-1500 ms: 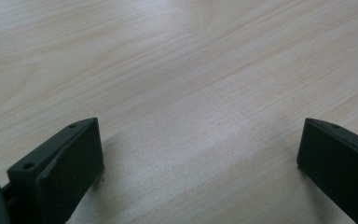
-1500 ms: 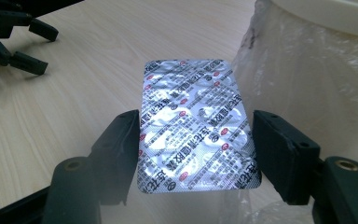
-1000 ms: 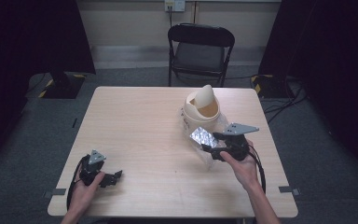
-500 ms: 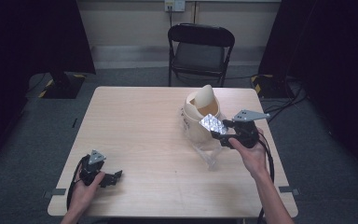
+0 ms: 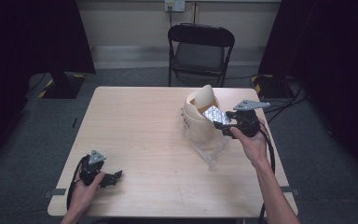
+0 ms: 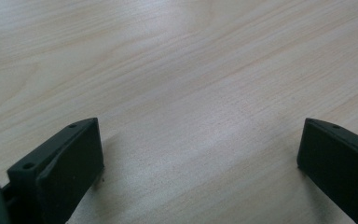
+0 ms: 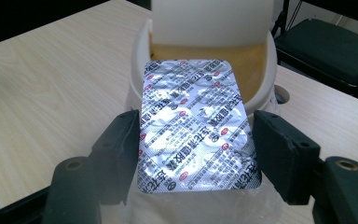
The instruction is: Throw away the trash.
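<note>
My right gripper (image 5: 222, 122) is shut on a silver foil blister pack (image 5: 213, 114), held by its two long edges. In the right gripper view the blister pack (image 7: 193, 116) lies flat between the jaws of the right gripper (image 7: 196, 125), its far end over the opening of a white bin (image 7: 139, 56) whose swing lid stands tilted. The bin (image 5: 195, 123) stands on the right half of the table. My left gripper (image 5: 115, 176) rests open at the table's near left corner; in its own view the left gripper (image 6: 200, 135) has bare wood between its jaws.
Clear plastic wrap (image 5: 212, 150) lies on the table (image 5: 135, 126) in front of the bin. A black folding chair (image 5: 200, 44) stands behind the far edge. Cables run over the floor at the right.
My right gripper has lifted the blister pack and carried it away from the person, up to the bin's opening. The left gripper has stayed still.
</note>
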The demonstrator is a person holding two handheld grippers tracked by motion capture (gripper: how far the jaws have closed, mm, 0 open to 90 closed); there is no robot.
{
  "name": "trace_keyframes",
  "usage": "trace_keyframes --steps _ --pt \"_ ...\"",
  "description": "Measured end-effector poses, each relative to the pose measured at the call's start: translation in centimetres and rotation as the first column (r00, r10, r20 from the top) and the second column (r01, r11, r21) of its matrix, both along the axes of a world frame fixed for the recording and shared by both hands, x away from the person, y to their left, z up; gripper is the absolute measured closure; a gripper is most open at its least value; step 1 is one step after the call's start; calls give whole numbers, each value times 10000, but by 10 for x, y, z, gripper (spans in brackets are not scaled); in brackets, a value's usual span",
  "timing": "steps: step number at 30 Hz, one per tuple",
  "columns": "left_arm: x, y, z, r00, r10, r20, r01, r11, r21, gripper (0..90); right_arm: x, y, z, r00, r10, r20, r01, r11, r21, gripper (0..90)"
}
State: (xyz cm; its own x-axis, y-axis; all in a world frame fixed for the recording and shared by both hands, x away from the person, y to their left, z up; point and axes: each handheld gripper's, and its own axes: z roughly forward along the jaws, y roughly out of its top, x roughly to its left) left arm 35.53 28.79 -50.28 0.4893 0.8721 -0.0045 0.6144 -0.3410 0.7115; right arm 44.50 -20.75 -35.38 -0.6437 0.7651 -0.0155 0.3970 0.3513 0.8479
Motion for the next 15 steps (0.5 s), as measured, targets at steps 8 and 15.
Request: trace_keyframes --steps 8,15 --pt "0 0 0 10000 3 1 -3 10000 -4 0 20 -5 -4 9984 -271 -500 267 9996 -81 341" --pt "0 0 0 10000 2 1 -2 10000 -3 0 29 0 -8 9970 -376 -672 366 9992 -150 341"
